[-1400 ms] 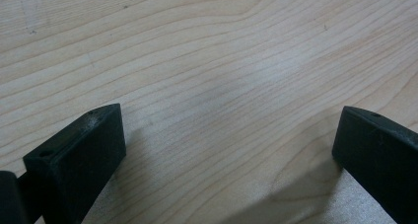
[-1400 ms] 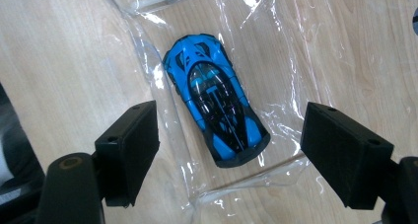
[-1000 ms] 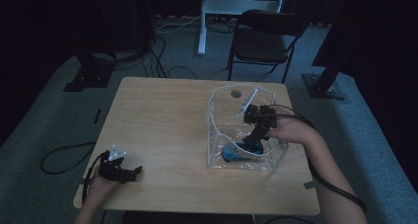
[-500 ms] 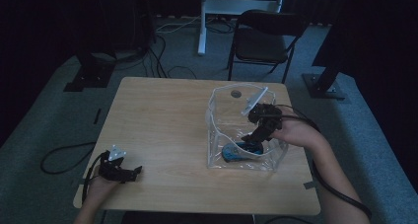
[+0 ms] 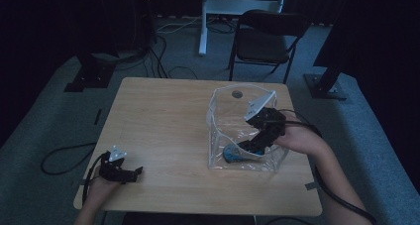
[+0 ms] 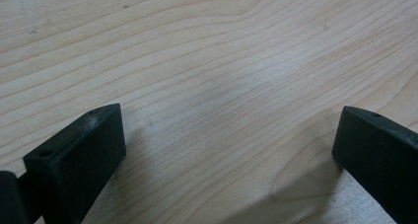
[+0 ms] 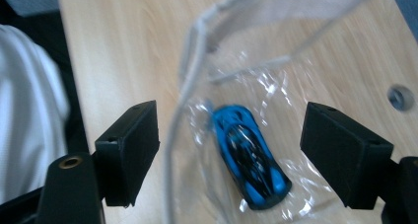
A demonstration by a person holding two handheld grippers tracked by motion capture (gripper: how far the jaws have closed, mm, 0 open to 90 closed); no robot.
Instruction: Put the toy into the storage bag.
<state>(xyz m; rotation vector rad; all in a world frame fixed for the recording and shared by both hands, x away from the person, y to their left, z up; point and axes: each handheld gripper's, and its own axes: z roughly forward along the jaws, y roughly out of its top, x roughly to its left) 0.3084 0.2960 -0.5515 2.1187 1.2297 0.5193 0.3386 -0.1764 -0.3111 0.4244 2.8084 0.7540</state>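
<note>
Toy car [image 7: 251, 157] lies inside bag [image 5: 218, 136] (clear plastic).

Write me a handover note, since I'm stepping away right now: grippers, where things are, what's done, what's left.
Left gripper: open, holding nothing, low over the table at its near left corner.
Right gripper: open, holding nothing, above the clear bag's mouth.
Blue toy car: lying on the bag's bottom, touched by neither gripper.
Done: car is in the bag.
Left: probably draw the right gripper clear of the bag.

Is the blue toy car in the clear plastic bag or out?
In: the blue toy car lies on the clear plastic bag's bottom.
</note>
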